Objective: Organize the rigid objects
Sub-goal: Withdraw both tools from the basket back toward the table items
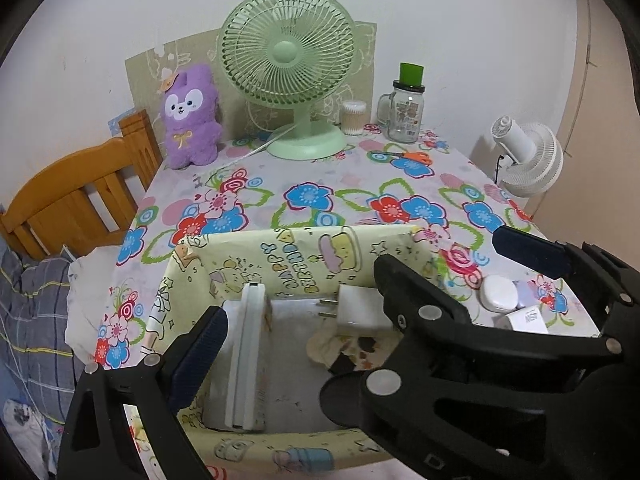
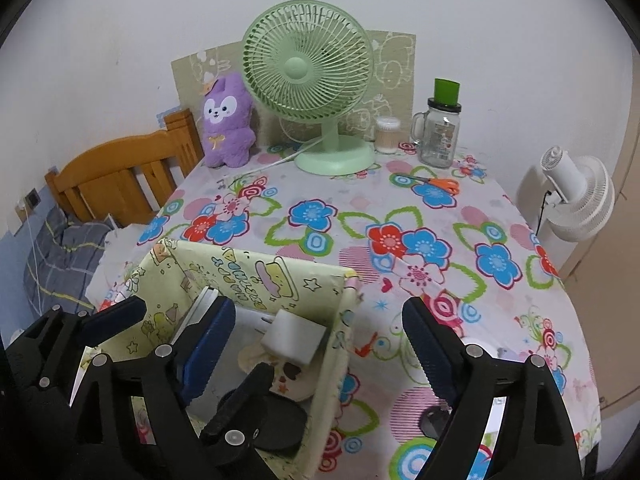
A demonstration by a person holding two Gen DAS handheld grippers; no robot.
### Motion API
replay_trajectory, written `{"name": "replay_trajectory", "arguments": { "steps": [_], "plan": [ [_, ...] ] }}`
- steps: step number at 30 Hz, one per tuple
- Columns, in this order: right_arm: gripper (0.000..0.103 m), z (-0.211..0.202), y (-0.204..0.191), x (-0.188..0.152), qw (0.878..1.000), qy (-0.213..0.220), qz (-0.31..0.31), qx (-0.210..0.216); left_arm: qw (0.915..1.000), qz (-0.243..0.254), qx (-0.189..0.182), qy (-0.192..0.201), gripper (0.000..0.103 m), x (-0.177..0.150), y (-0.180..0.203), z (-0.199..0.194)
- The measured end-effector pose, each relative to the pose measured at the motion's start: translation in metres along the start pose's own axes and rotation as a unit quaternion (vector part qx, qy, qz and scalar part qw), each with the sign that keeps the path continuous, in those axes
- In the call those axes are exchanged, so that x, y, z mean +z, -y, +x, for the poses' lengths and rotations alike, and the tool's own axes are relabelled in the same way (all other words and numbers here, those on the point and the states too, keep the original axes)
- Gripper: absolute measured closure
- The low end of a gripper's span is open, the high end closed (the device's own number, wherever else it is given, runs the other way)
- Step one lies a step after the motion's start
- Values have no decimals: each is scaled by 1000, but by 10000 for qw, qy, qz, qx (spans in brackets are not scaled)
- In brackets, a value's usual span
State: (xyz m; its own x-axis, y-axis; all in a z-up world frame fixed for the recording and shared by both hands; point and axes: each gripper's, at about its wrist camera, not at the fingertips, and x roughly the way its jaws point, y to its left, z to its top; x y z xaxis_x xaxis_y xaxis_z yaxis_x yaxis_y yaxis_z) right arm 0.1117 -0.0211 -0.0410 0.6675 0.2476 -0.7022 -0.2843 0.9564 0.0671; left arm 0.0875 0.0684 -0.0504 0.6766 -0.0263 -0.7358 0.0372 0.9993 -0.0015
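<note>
A yellow cartoon-print box (image 1: 296, 258) (image 2: 256, 276) stands at the table's near edge. Inside it are a white charger plug (image 1: 360, 308) (image 2: 292, 336), a flat white device on its edge (image 1: 248, 356) and a small printed pouch (image 1: 352, 350). My left gripper (image 1: 296, 300) is open and empty, hovering over the box. My right gripper (image 2: 320, 340) is open and empty, with one finger over the box and the other right of it. A white round case (image 1: 499, 294) and a small white box (image 1: 528, 319) lie on the cloth right of the box.
The floral tablecloth (image 2: 420, 216) carries a green fan (image 2: 308, 80), a purple plush (image 2: 226, 122), a cotton swab tub (image 2: 387, 134), a glass jar with a green cup on top (image 2: 440, 136) and orange scissors (image 2: 438, 183). A white fan (image 2: 576, 196) stands right, a wooden bed frame (image 2: 120, 176) left.
</note>
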Motion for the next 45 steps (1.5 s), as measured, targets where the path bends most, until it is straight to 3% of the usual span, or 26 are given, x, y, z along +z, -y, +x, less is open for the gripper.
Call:
{"name": "replay_trajectory", "arguments": {
  "steps": [20, 45],
  "plan": [
    [10, -38, 33, -7, 9998, 183, 3, -26, 9999, -17, -100, 90, 4, -2, 40, -22],
    [5, -72, 81, -28, 9972, 427, 108, -611, 9991, 226, -316, 149, 1, -9, 94, -27]
  ]
}}
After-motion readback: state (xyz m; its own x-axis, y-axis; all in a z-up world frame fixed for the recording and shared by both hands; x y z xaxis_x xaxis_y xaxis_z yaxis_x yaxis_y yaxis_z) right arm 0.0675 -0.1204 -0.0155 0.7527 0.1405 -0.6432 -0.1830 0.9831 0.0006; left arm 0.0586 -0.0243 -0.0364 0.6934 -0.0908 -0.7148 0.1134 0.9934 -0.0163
